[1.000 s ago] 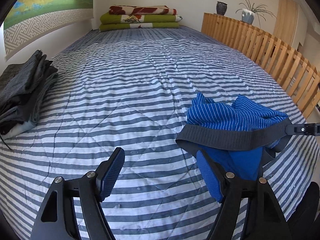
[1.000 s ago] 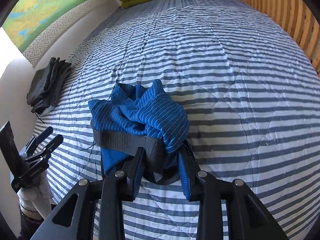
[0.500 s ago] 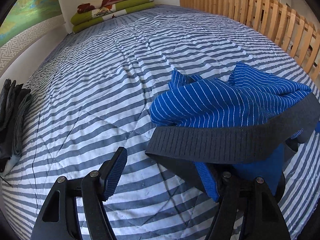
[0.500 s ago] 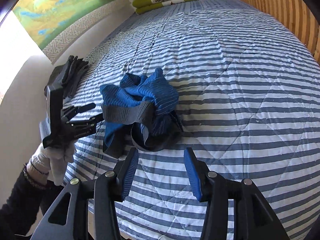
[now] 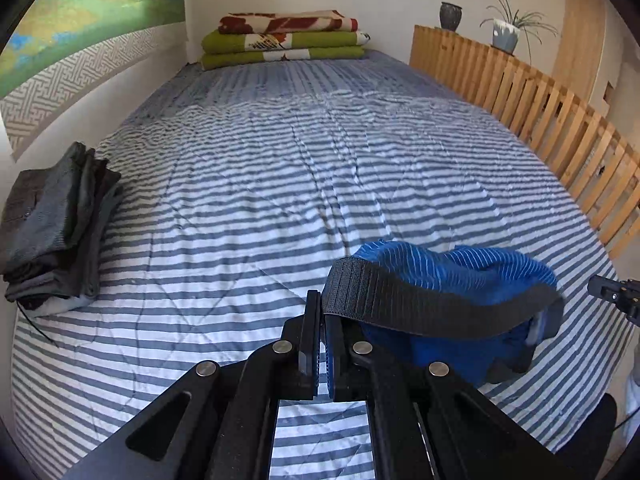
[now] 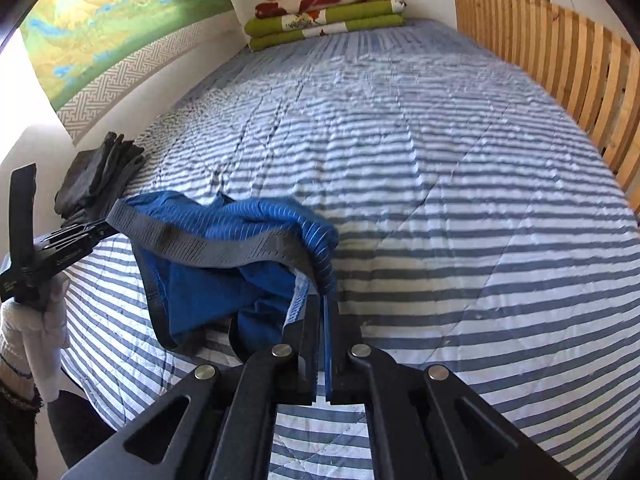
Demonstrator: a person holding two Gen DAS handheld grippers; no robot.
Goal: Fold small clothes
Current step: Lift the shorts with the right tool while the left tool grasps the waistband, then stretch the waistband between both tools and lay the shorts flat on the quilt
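A pair of blue pinstriped briefs [image 5: 460, 264] with a dark grey waistband [image 5: 420, 308] hangs stretched between both grippers, just above the striped bed cover [image 5: 280, 200]. My left gripper [image 5: 321, 298] is shut on the waistband's left end. My right gripper [image 6: 323, 302] is shut on the other end, where the band [image 6: 224, 250] and blue cloth [image 6: 208, 300] bunch at its tips. In the right wrist view the left gripper [image 6: 102, 230] shows at the far left, held by a white-gloved hand [image 6: 32, 320]. The right gripper's tip [image 5: 612, 292] peeks in at the left wrist view's right edge.
A stack of folded dark grey clothes [image 5: 52, 232] lies at the bed's left edge by the wall. Folded green and red blankets [image 5: 284, 40] sit at the far end. A wooden slatted rail [image 5: 540, 120] with a vase and a plant pot runs along the right side.
Both grippers have shut on the ends of the waistband. The briefs, which lay crumpled on the cover, now hang lifted and stretched between them.
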